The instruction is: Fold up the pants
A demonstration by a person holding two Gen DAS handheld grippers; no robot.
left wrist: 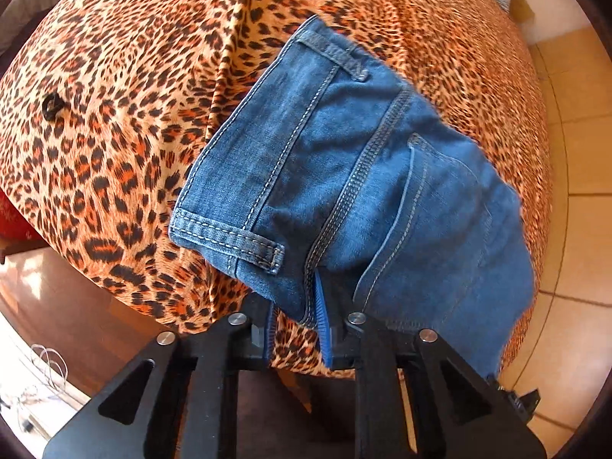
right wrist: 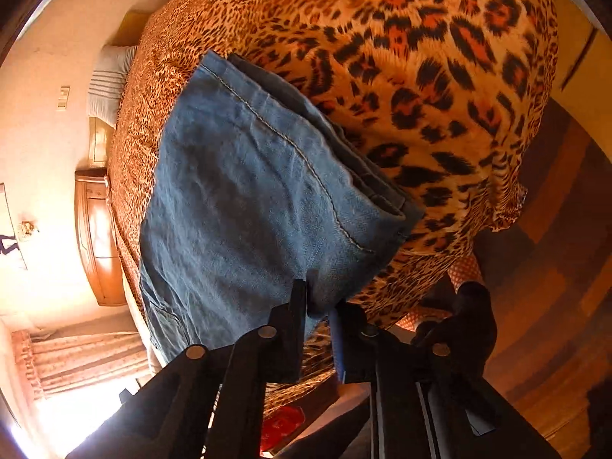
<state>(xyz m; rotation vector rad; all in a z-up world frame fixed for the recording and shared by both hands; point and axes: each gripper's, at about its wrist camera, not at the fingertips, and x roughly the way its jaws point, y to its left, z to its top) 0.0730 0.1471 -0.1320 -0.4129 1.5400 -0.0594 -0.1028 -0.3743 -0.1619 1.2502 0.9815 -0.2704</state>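
**Two grippers at the near edge of the jeans**

The left gripper point(left wrist: 296, 329) has its jaws a little apart, with the near edge of the blue jeans point(left wrist: 344, 191) in the gap. The right gripper point(right wrist: 319, 306) is the same, jaws a little apart at the jeans' point(right wrist: 244, 199) edge. The folded jeans lie on a leopard-print bed cover point(left wrist: 114, 134), near its right side.

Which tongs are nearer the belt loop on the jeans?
Left. The left tongs sit just below the belt loop, at the waistband. The right tongs are at a plain part of the jeans, no loop in sight.
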